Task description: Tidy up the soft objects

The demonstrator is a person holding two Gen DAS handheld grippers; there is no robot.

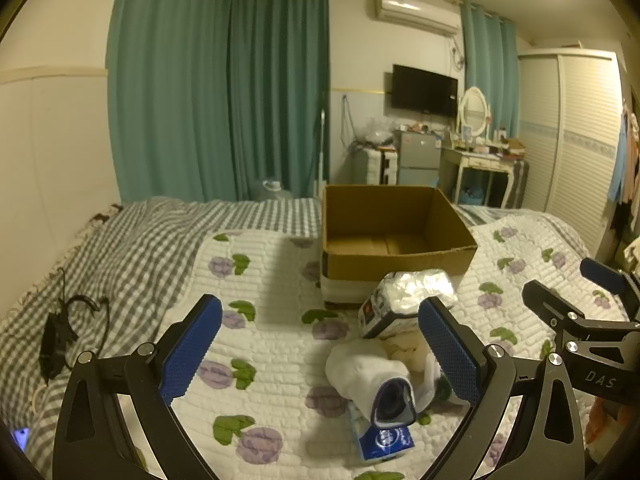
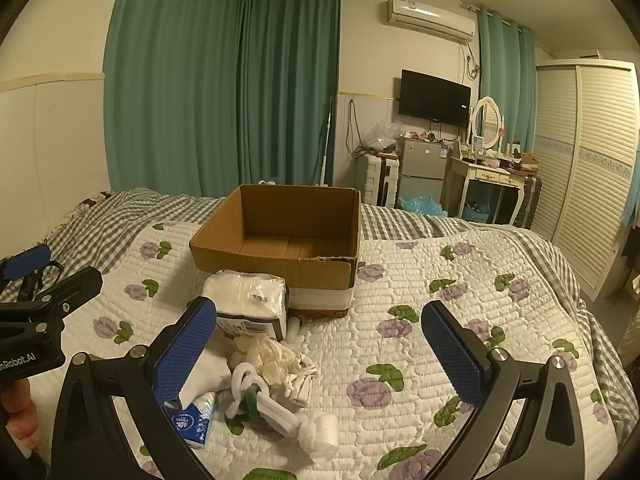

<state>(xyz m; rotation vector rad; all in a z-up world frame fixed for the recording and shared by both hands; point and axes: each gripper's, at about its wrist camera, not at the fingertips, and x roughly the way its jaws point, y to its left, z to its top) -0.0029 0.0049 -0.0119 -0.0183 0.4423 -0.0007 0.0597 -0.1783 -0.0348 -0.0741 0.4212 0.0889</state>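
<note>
- The left tool (image 1: 320, 344) hovers above the bed with its blue-padded fingers (image 1: 192, 344) spread wide; nothing sits between them.
- The right tool (image 2: 320, 352) likewise stands wide apart and grips nothing.
- In the left wrist view, the right tool appears at the right edge; in the right wrist view, the left tool appears at the left edge.
- The bed carries a white quilt (image 2: 460, 320) printed with purple flowers, laid over a grey checked blanket (image 1: 132, 240).
- An open cardboard box (image 2: 280, 264) rests on the quilt, with a white band around its base. Its visible interior holds nothing.
- A plastic-wrapped pack of white tissues (image 2: 248, 300) lies just in front of the box, touching or nearly touching its near wall.
- A pile of soft items lies on the quilt nearer the tools:
- a rolled white sock (image 1: 372, 372) with a dark opening,
- a blue tissue packet (image 2: 192, 420) partly under the white sock,
- a cream crumpled cloth (image 2: 276, 360),
- a white knotted rope toy (image 2: 276, 404) with a green loop.
- A black cable (image 1: 72, 320) lies on the checked blanket, well apart from the pile.
</note>
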